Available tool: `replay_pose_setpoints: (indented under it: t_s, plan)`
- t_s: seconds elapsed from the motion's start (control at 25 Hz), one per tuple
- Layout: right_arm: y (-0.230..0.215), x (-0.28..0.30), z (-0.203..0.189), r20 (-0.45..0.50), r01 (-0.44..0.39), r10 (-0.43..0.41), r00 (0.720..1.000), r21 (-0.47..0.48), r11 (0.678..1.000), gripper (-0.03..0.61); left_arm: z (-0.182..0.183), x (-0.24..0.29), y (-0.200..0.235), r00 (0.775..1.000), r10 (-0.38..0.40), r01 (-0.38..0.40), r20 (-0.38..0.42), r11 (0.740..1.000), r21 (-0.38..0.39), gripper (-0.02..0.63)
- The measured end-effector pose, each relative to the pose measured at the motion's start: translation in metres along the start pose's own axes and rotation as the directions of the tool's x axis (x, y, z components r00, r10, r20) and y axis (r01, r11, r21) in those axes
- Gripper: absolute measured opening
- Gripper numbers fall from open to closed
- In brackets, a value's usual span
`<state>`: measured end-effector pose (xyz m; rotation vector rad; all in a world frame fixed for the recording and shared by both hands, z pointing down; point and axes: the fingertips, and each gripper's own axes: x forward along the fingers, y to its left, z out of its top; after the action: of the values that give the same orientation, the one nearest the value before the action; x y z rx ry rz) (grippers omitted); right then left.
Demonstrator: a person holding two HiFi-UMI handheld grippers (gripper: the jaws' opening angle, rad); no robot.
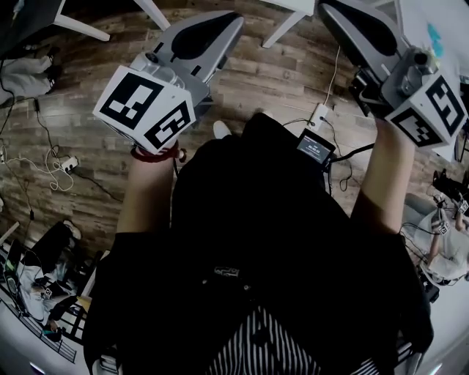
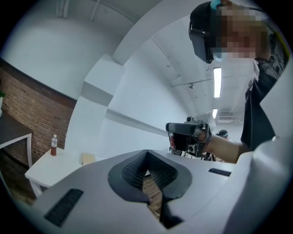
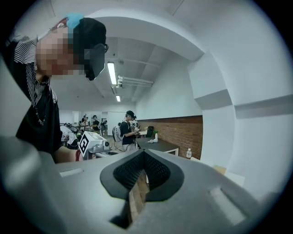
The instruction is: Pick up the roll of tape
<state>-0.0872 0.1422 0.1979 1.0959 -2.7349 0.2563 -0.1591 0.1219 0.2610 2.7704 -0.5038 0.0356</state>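
Note:
No roll of tape shows in any view. In the head view my left gripper is held out over the wooden floor, its marker cube nearest me. My right gripper reaches out at the top right, its cube near the picture's edge. Both point roughly level. In the left gripper view the left gripper has its jaws together with nothing between them, and the right gripper shows beyond it in a hand. In the right gripper view the right gripper is shut and empty, with the left cube behind it.
A white table with a small bottle stands by a brick wall. White table legs and cables lie on the wooden floor. A small screen device hangs at my waist. People stand by a dark table.

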Motion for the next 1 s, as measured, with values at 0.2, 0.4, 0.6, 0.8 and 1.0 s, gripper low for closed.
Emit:
replay_pose_setpoints:
  t_s: [0.2,0.4,0.6,0.8,1.0]
  plan:
    - [-0.011,0.011,0.004,0.033,-0.06,0.06,0.998,-0.005,0.998,0.005,0.004,0.008,0.003,1.0,0.021,-0.021,-0.001,0.999,0.025,0.006]
    - [-0.026,0.021,0.018,0.075,-0.121,0.124,0.989,-0.036,0.992,0.005,0.017,0.012,0.012,0.997,0.082,-0.082,-0.004,0.994,0.067,0.006]
    - [-0.059,0.033,0.031,0.119,-0.159,0.164,0.979,-0.047,0.986,0.005,0.031,0.026,0.04,0.988,0.153,-0.152,-0.001,0.984,0.094,0.006]
    - [-0.113,0.055,0.04,0.135,-0.204,0.208,0.969,-0.037,0.978,0.005,0.053,0.065,0.077,0.983,0.181,-0.182,0.012,0.978,0.103,0.006]
    - [-0.128,0.06,0.037,0.124,-0.233,0.238,0.963,-0.056,0.971,0.003,0.066,0.078,0.09,0.975,0.22,-0.223,0.034,0.968,0.113,0.005]
